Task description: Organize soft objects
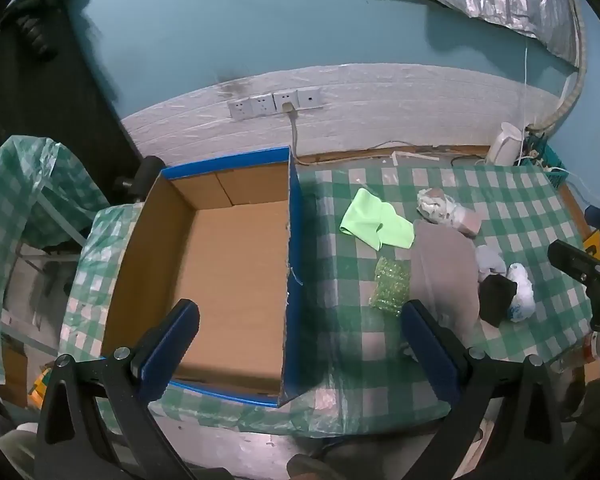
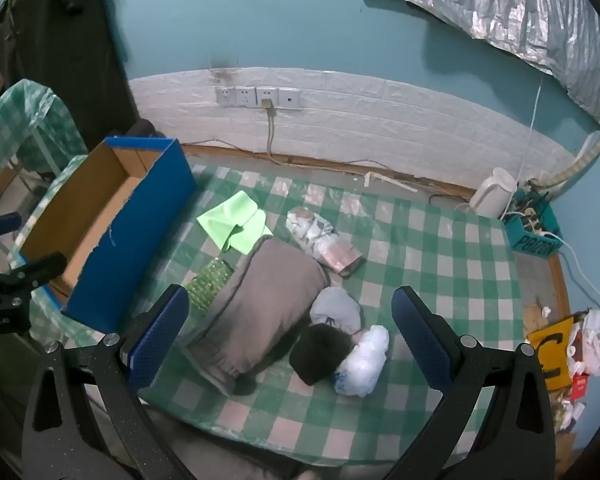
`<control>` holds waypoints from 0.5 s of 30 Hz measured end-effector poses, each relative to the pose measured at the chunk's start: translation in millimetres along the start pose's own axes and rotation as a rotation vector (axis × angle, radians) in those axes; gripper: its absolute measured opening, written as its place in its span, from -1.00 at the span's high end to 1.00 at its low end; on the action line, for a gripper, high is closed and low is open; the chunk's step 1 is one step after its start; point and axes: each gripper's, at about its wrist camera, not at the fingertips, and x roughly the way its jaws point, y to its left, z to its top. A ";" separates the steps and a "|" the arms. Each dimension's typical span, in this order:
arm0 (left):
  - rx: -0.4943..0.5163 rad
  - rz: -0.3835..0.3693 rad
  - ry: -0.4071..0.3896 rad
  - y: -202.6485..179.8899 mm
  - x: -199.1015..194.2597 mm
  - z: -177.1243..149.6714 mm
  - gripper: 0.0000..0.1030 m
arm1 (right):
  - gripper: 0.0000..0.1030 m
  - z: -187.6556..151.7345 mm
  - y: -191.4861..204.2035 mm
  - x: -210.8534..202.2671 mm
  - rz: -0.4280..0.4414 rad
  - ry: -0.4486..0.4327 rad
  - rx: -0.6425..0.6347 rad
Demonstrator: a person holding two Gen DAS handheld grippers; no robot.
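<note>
A table point(image 2: 428, 240) with a green-and-white checked cover carries everything. At its left edge stands a box point(image 1: 236, 280) point(image 2: 132, 240), blue outside and brown cardboard inside, open on top with nothing in it. Near the front edge, about the middle of the table, lies a grey cushion point(image 2: 260, 304) point(image 1: 444, 272). Touching its back corner is a green cloth point(image 2: 232, 224) point(image 1: 376, 220), and a patch of green bubble wrap point(image 2: 208, 284) point(image 1: 390, 286) pokes out from under its left side. A clear bag point(image 2: 320, 240) point(image 1: 448, 210) with printed contents lies just behind the cushion. To the cushion's right, bunched together, are a pale bundle point(image 2: 336, 308), a black bundle point(image 2: 320, 354) point(image 1: 496, 298) and a white bag point(image 2: 362, 360) point(image 1: 522, 292). The left gripper point(image 1: 300, 324) hangs over the box's right wall, jaws spread wide, holding and touching nothing. The right gripper point(image 2: 290, 312) hovers above the cushion and bundles, jaws equally wide, also gripping nothing.
</note>
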 end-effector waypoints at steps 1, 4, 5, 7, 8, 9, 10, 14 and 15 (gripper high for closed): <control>0.000 -0.004 0.000 -0.1 0.2 0.0 -0.97 | -0.96 -0.1 0.0 -0.1 0.002 -0.003 -0.001; 0.008 -0.012 0.002 -1.7 0.9 -0.2 -0.97 | -0.96 -0.3 -0.4 0.0 0.008 -0.002 0.003; 0.007 -0.009 0.008 -2.7 0.9 5.1 -0.97 | -0.96 -0.4 -0.6 0.0 0.009 0.000 0.004; 0.005 -0.015 -0.025 -1.7 -2.7 -0.7 -0.97 | -0.96 -0.6 -0.7 0.2 0.006 0.002 0.004; 0.013 -0.016 -0.026 -3.7 -3.7 -0.8 -0.97 | -0.96 -0.6 -1.0 0.4 0.005 0.003 0.004; 0.025 -0.018 -0.025 -8.5 -5.5 0.2 -0.97 | -0.96 -0.7 -1.5 0.5 0.006 0.003 0.005; 0.024 -0.031 -0.023 -6.8 -2.9 -1.3 -0.97 | -0.96 -0.8 -1.4 0.7 0.005 0.003 0.004; 0.019 -0.043 -0.032 -6.0 -4.8 -4.0 -0.97 | -0.96 0.2 2.6 3.9 0.003 0.004 0.002; 0.019 -0.045 -0.030 -5.9 -4.4 -4.0 -0.97 | -0.96 -1.3 -0.1 1.2 0.004 0.005 0.002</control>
